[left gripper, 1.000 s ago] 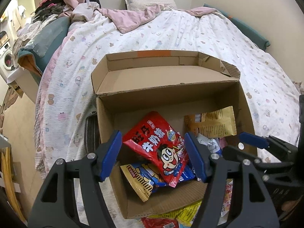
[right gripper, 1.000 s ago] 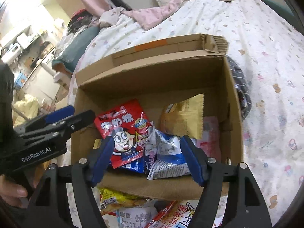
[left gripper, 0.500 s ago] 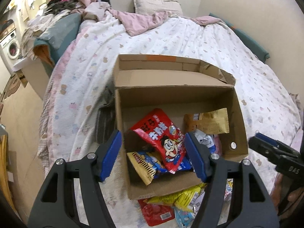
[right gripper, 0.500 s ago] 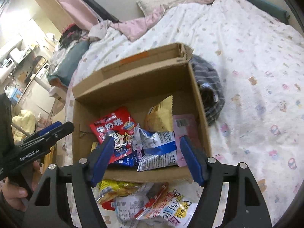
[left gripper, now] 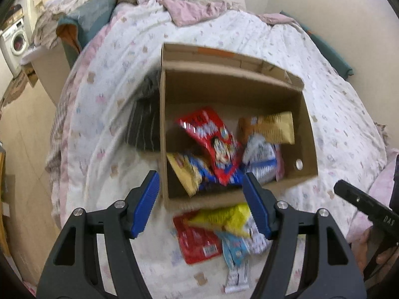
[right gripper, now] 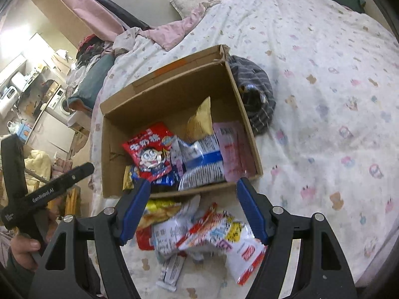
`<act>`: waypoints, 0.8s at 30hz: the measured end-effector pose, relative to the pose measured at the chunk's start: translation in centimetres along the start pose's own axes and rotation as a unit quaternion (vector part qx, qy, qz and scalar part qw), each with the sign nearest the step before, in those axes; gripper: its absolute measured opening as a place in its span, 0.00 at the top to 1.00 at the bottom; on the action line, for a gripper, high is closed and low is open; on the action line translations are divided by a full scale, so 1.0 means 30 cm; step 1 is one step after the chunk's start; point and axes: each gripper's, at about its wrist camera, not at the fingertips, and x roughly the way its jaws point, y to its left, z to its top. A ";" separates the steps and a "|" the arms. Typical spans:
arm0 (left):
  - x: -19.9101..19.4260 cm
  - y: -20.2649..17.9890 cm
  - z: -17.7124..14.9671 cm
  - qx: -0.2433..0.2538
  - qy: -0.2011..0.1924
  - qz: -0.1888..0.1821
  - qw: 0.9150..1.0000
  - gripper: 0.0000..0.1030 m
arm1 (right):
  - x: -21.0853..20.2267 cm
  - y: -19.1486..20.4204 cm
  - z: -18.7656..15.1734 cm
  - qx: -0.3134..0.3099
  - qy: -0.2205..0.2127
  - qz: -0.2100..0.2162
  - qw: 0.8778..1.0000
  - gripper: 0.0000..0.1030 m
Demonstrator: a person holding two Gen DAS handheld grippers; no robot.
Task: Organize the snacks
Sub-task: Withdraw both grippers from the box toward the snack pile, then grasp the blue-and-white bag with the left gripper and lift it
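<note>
Now both claws have been drawn back from the cardboard box (right gripper: 119,134) on the bed (right gripper: 324,79), uncovering a loose heap of snack packets (right gripper: 199,231) before it. Left claw (left gripper: 200,205) and right claw (right gripper: 192,208) are spread, empty. One box, about six packets inside.

Readable text: "GenRobot.AI" in white on the black handle of the left gripper (right gripper: 53,191), lower left of the right wrist view; "DAS" on the right gripper (left gripper: 389,221), lower right of the left wrist view. Snack pack print unreadable.
</note>
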 end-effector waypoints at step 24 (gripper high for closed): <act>0.321 -0.254 -0.203 -0.101 0.192 -0.020 0.976 0.36 | -0.106 -0.190 -0.129 0.070 0.000 -0.013 0.997 0.28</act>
